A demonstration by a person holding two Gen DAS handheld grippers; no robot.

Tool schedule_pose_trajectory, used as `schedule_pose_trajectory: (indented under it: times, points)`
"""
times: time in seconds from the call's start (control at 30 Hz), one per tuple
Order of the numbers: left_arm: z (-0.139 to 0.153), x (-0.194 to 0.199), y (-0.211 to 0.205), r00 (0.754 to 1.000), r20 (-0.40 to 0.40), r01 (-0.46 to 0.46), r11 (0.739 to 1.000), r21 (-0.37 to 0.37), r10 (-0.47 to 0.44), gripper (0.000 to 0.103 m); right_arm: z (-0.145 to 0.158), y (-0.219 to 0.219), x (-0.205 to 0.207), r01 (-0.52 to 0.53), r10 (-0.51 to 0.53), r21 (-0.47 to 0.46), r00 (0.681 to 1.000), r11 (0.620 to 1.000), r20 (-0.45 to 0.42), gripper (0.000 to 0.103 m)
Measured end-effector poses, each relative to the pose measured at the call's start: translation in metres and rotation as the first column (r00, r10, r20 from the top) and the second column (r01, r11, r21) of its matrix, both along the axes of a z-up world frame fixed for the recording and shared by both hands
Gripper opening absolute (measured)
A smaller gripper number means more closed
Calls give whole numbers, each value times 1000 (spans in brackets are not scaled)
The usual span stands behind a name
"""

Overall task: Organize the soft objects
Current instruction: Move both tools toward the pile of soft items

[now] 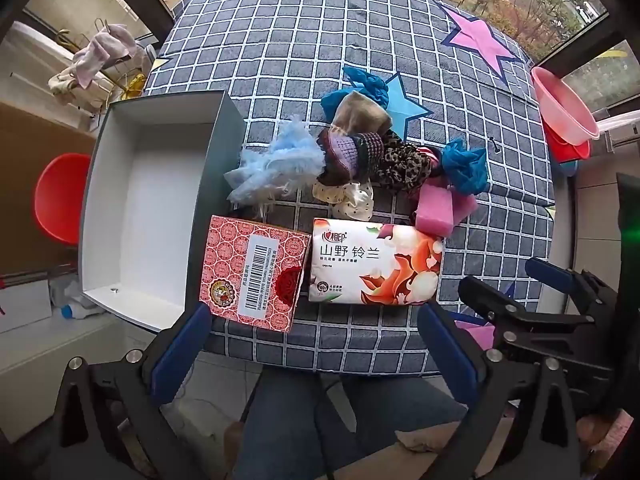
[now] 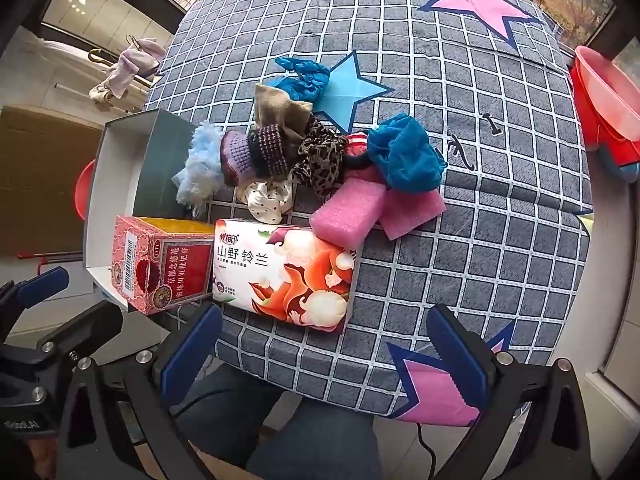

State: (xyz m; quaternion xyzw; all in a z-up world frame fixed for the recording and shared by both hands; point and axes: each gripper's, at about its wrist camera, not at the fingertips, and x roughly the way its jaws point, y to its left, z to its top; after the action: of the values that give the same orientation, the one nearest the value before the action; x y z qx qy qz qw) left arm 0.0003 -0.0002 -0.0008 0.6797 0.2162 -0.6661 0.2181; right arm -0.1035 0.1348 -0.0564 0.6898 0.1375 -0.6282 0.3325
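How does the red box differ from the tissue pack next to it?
The red box is stiff cardboard with a barcode label; the tissue pack is a soft white wrapper with an orange floral print. The red box sits nearer the open box. Both rest near the table's front edge.

Left tongs (image 1: 316,344) and right tongs (image 2: 326,346) gape wide, both empty.
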Motion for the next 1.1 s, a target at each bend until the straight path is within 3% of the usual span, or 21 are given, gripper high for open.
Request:
schedule_pose_trajectory:
  times: [0.37, 0.57, 0.63, 0.83, 1.1]
  points:
    - [-8, 2, -2, 1000, 14, 4, 1000, -1, -4, 103, -11, 12, -9, 47, -47, 21, 999, 999, 26, 103]
    - [-17, -23, -4, 998, 37, 47, 998, -43, -46, 103, -19, 22, -20, 101, -102, 53, 995, 994, 17, 103]
    - [-20, -32, -7, 997, 52, 59, 997, -51, -56, 103, -22, 26, -26, 121, -121, 6, 993, 993, 0, 103]
    - [-30, -63, -16, 996, -19, 90, 995, -46, -91, 103, -28, 37, -40, 172, -171, 51, 985, 984, -15, 103]
    - [-52, -112, -41, 991, -23, 130, 991, -40, -131, 103, -43, 40, -54, 252, -254, 81, 967, 964, 15, 103]
